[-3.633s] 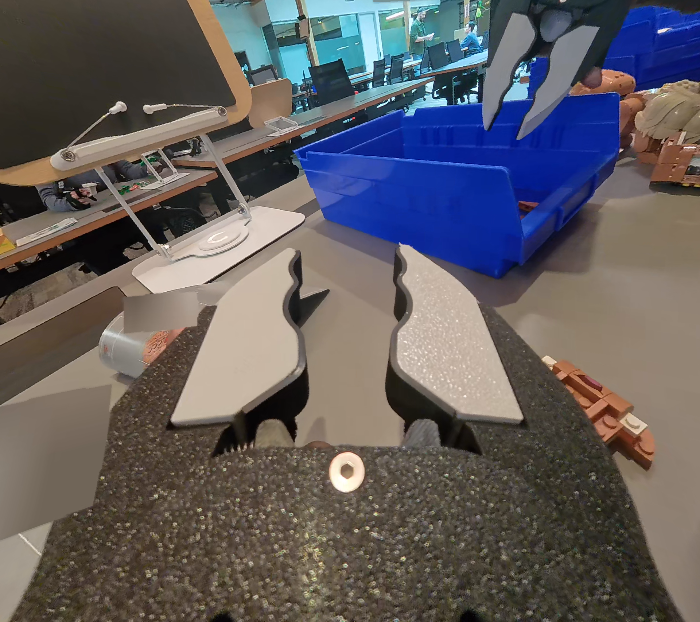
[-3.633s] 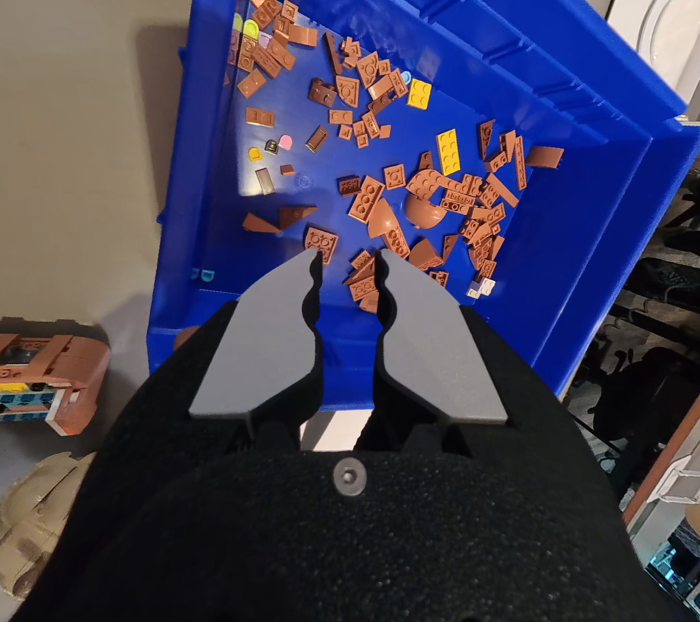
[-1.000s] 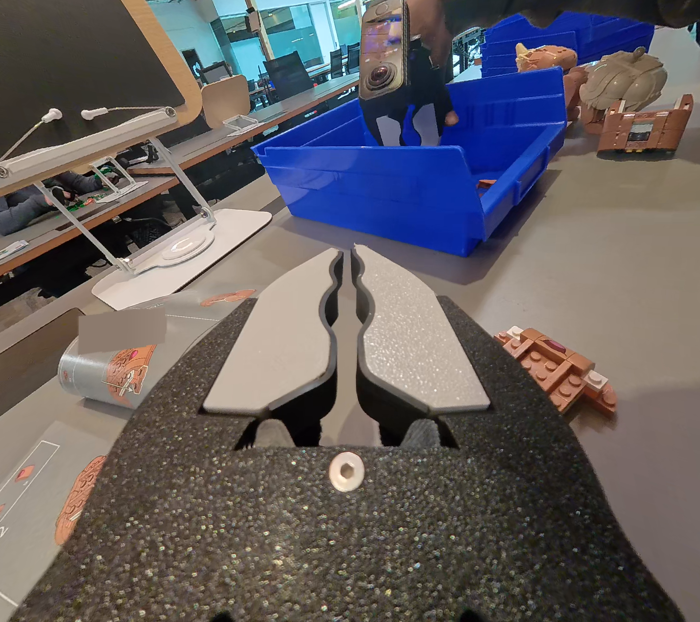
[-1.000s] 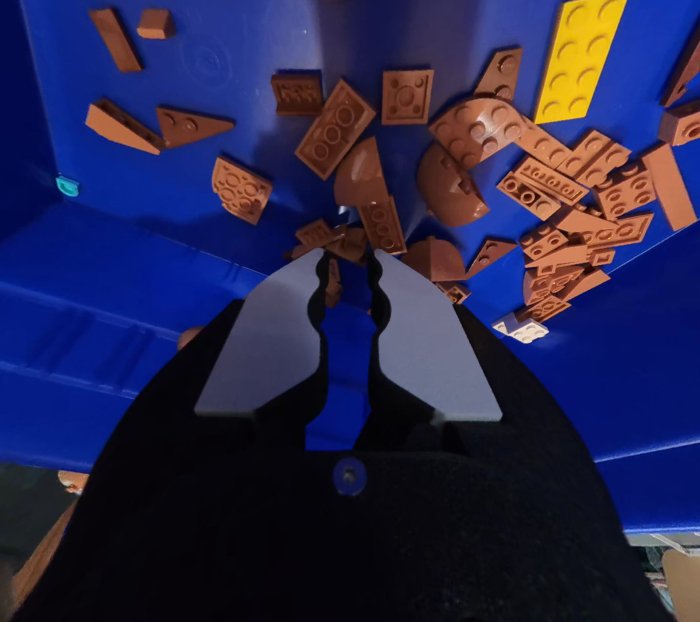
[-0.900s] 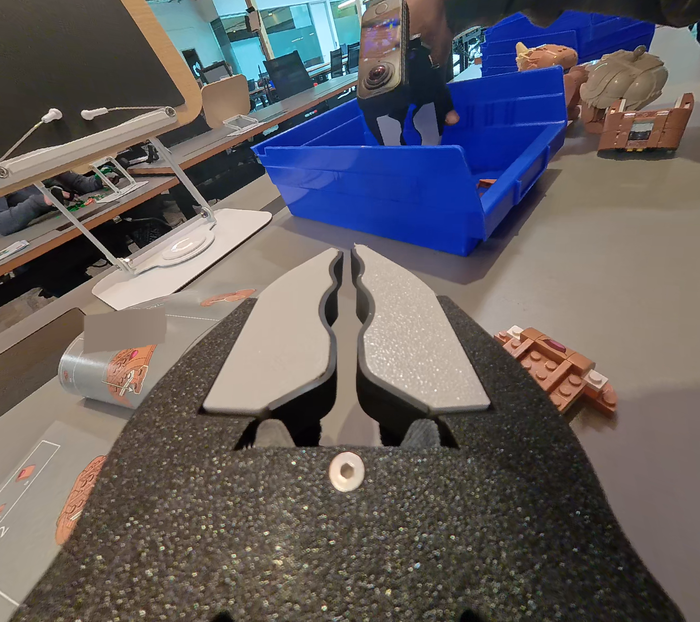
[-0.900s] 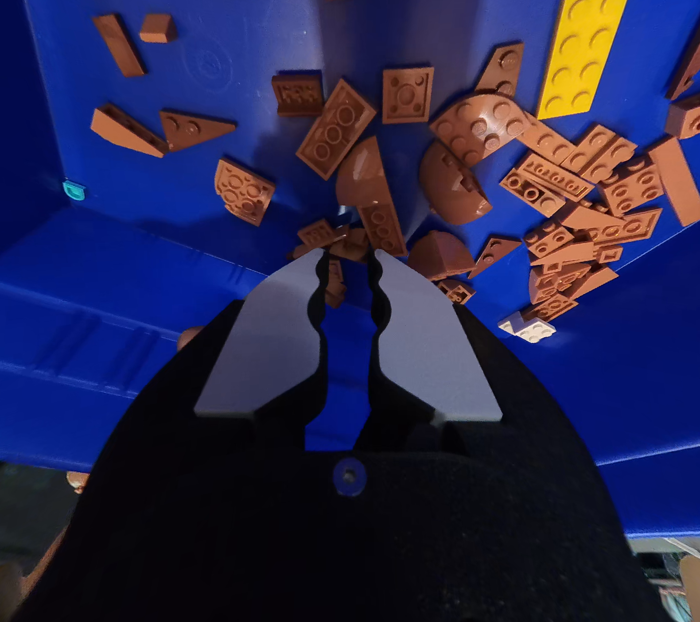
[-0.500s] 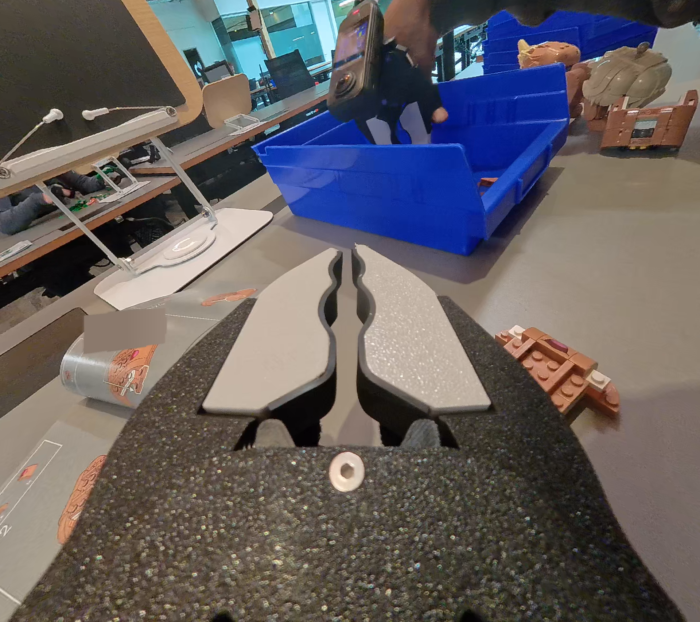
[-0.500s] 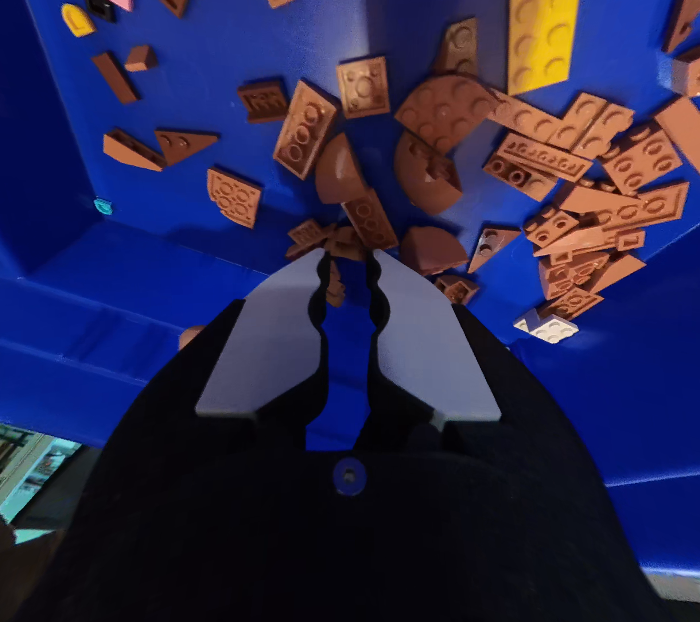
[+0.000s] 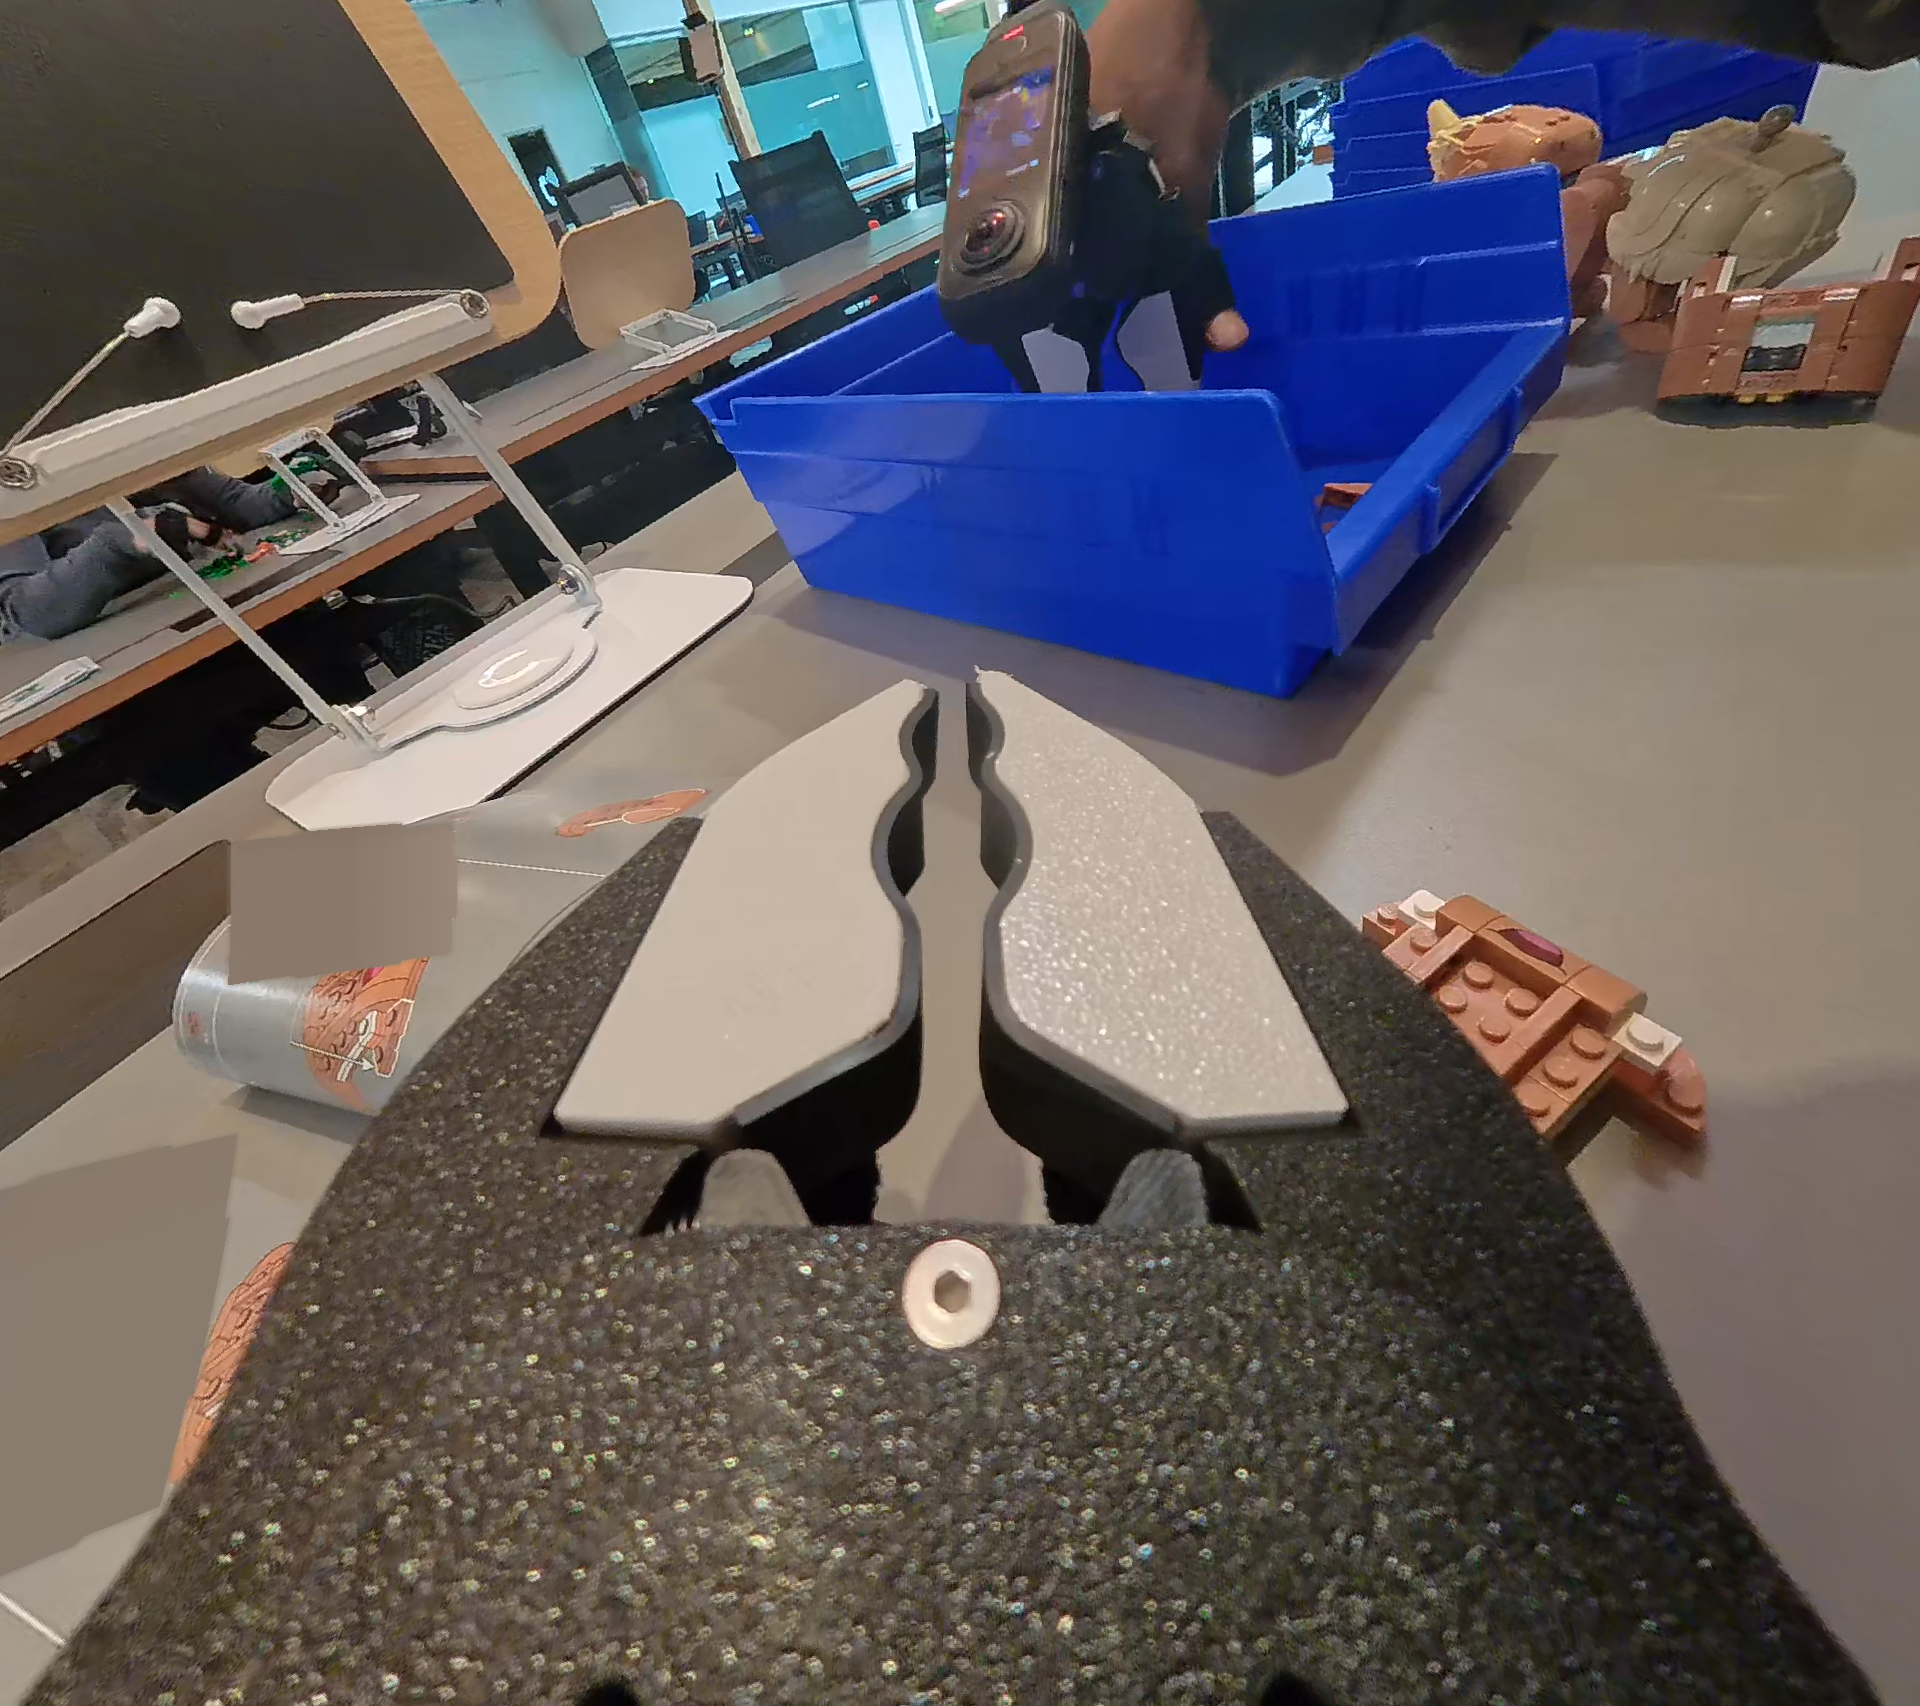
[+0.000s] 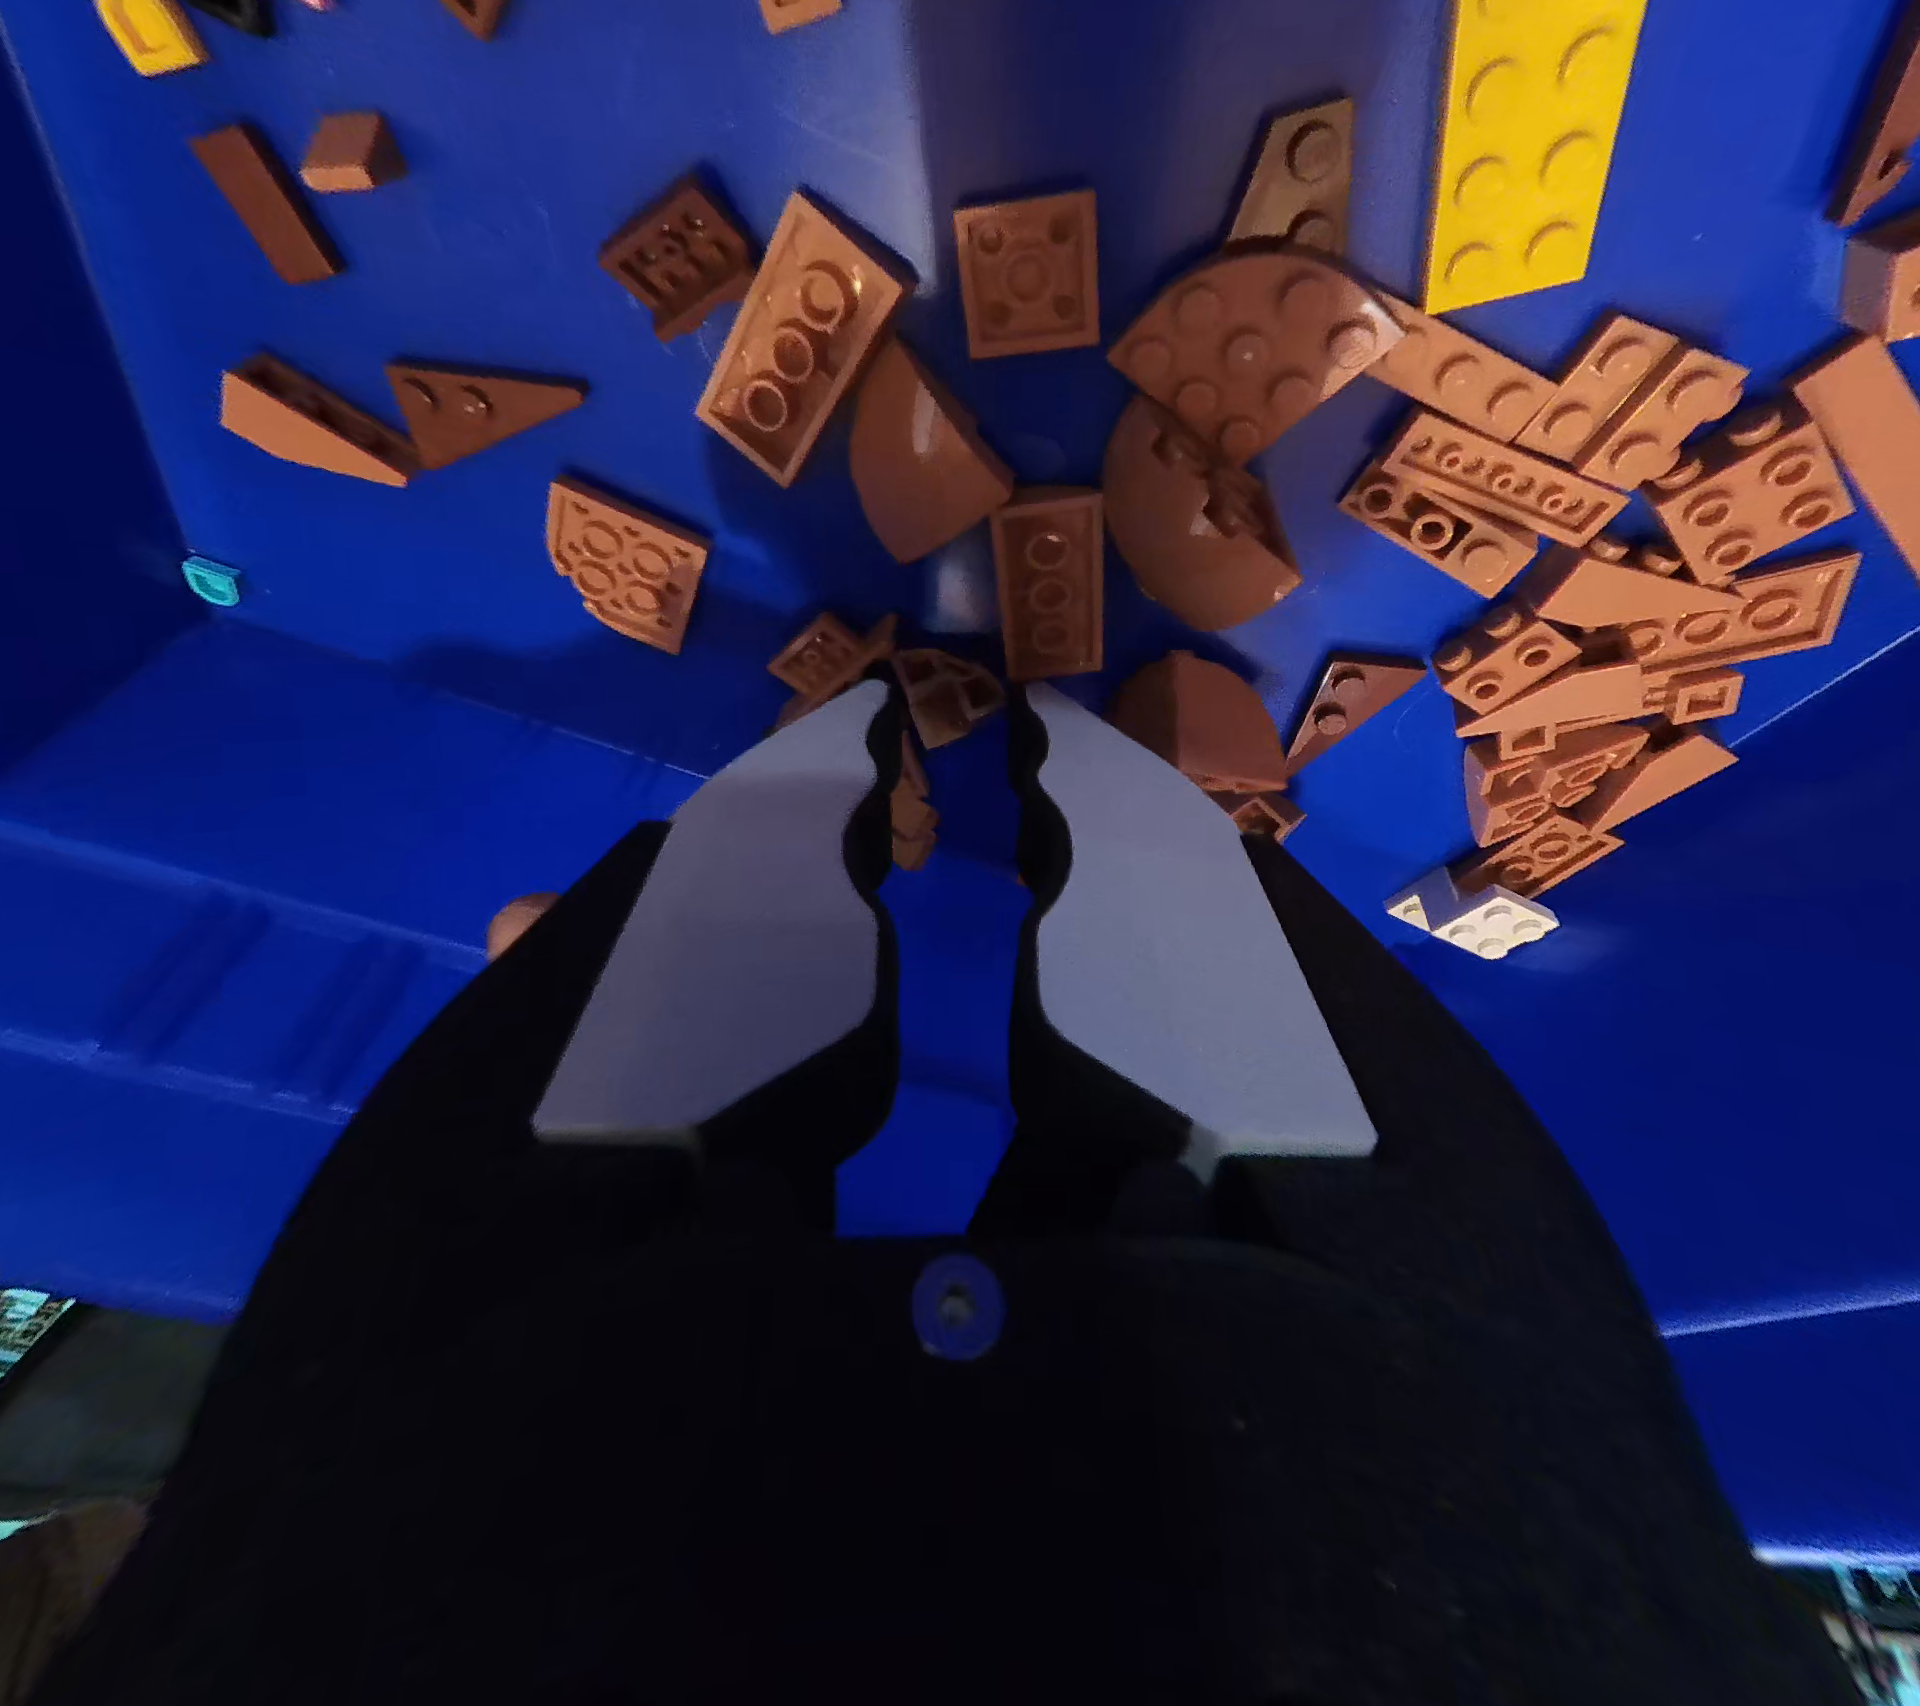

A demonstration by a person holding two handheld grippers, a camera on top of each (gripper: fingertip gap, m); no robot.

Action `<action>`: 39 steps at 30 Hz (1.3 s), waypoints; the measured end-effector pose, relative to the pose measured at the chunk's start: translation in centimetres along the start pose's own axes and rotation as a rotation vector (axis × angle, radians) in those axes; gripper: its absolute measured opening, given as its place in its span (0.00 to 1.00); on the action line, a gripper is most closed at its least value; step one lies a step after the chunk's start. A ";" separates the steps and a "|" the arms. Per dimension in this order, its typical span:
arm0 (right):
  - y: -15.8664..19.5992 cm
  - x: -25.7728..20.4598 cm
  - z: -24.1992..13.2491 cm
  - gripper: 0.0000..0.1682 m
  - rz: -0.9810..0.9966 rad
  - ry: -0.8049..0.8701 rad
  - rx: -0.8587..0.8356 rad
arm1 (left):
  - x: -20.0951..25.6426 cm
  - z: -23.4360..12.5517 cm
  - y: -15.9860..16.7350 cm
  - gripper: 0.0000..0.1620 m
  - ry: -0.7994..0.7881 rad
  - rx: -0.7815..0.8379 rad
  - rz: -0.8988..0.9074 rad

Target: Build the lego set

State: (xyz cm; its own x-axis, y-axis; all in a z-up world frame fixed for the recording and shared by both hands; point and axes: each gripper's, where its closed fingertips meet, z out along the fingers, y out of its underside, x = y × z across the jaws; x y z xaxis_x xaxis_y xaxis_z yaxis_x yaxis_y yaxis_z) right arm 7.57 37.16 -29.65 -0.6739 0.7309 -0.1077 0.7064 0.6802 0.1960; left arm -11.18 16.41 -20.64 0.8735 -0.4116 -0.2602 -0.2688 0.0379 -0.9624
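Evidently the build is at an early stage: only 1 small reddish-brown brick sub-assembly with white and dark red bits [image 9: 1538, 1012] lies on the grey bench [image 9: 1662, 721], just right of the left claw [image 9: 951, 690], whose grey fingers sit nearly pressed together, holding nothing. Most loose reddish-brown plates and slopes [image 10: 800, 337] are unused on the floor of the blue plastic bin [image 10: 312, 929], beside a yellow 2-by-4 plate [image 10: 1538, 98]. Down among them, the right claw [image 10: 951, 700] is slightly spread around a small brown corner piece [image 10: 940, 690], not yet pinched.
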 end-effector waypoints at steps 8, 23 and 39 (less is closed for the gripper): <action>-0.4 -0.5 -2.3 0.11 0.005 0.101 0.063 | 0.0 0.0 0.0 0.03 -0.001 -0.001 -0.001; -12.0 -13.4 -10.1 0.11 0.072 0.387 0.698 | -0.1 0.0 0.0 0.03 -0.010 -0.004 0.007; -16.2 -17.4 -1.3 0.16 0.025 0.350 0.520 | -0.1 0.1 0.1 0.03 -0.015 -0.006 0.013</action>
State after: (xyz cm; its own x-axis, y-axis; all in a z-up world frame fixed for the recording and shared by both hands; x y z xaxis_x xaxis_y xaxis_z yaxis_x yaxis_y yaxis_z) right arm 7.54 13.36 -29.64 -0.6244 0.7454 0.2336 0.6768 0.6655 -0.3147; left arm -11.29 16.53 -20.69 0.8757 -0.3976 -0.2739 -0.2828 0.0374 -0.9585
